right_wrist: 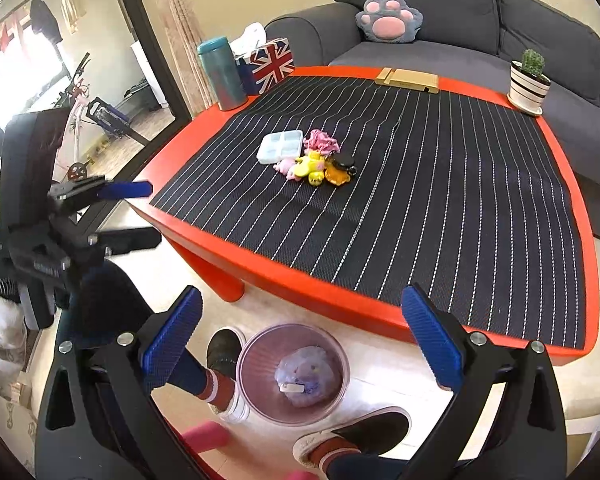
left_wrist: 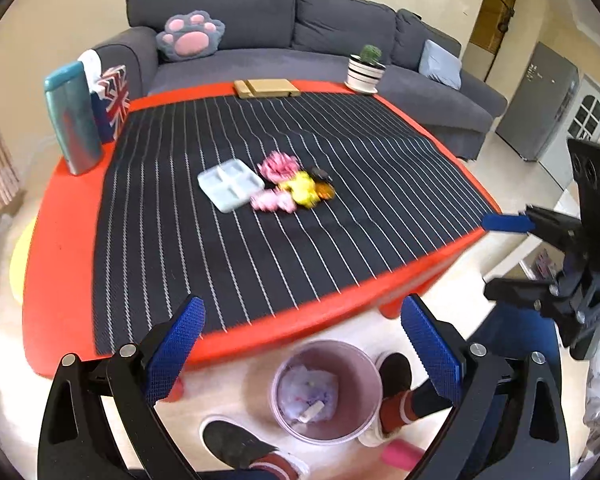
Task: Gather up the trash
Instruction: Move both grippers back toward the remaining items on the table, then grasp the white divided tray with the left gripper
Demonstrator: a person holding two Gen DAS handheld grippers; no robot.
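Observation:
A pile of small trash lies mid-table: a white compartment tray point(left_wrist: 231, 184) point(right_wrist: 281, 146), pink crumpled wrappers point(left_wrist: 279, 165) point(right_wrist: 321, 140), a yellow piece point(left_wrist: 303, 189) point(right_wrist: 309, 168) and an orange-black piece point(left_wrist: 324, 184) point(right_wrist: 340, 168). A pink bin point(left_wrist: 326, 390) point(right_wrist: 293, 374) holding crumpled waste stands on the floor by the table's near edge. My left gripper point(left_wrist: 303, 344) point(right_wrist: 132, 212) is open and empty above the bin. My right gripper point(right_wrist: 302, 340) point(left_wrist: 496, 256) is open and empty, also above the bin.
The red table point(left_wrist: 64, 240) point(right_wrist: 340, 292) carries a striped black mat point(left_wrist: 260, 260), a teal bottle point(left_wrist: 74, 116) point(right_wrist: 222, 74), a flag tissue box point(left_wrist: 114, 100), a wooden block point(left_wrist: 266, 88) and a potted cactus point(left_wrist: 366, 68). A grey sofa point(left_wrist: 260, 12) stands behind. The person's feet point(left_wrist: 236, 446) flank the bin.

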